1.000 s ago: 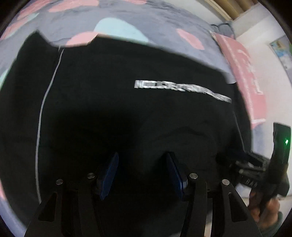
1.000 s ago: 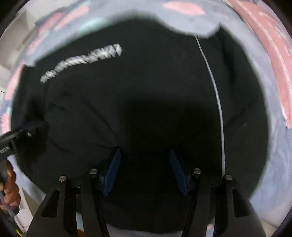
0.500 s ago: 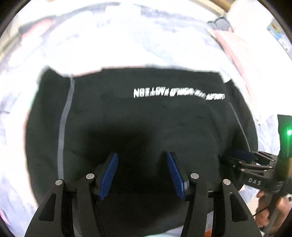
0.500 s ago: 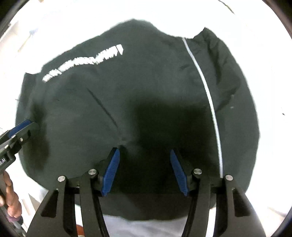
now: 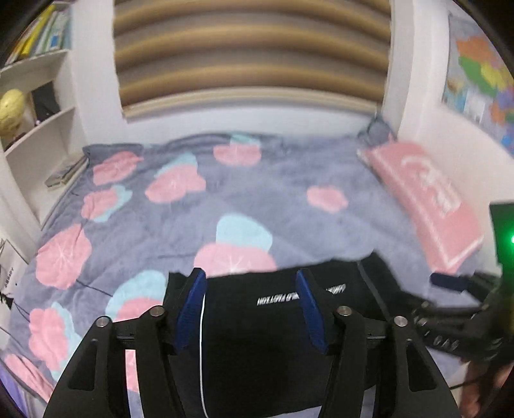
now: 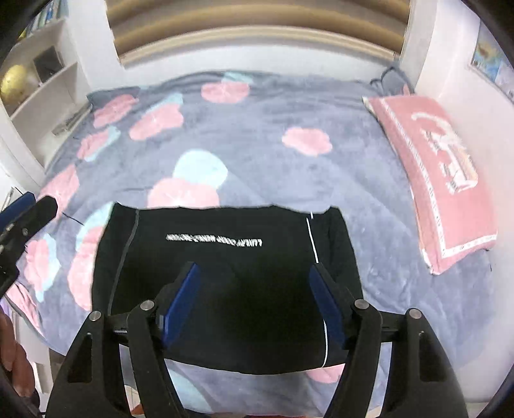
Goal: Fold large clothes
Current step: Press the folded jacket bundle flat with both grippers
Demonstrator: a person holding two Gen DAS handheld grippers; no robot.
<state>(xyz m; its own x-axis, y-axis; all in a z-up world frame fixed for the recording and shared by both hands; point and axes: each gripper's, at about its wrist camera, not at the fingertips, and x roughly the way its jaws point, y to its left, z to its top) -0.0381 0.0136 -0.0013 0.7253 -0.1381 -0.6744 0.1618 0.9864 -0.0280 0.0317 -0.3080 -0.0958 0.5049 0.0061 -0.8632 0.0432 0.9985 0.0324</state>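
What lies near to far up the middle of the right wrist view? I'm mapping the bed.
Right tongs → black garment → flowered blanket → striped headboard.

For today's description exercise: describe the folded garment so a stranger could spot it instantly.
Start at the grey bedspread with pink and blue flowers. Near its front edge lies the black garment, folded into a rectangle. Only it is black, with white lettering and thin white stripes.

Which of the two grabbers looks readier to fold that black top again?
Probably the right gripper: its open fingers frame the black top squarely. The left gripper, also open, sits toward one edge.
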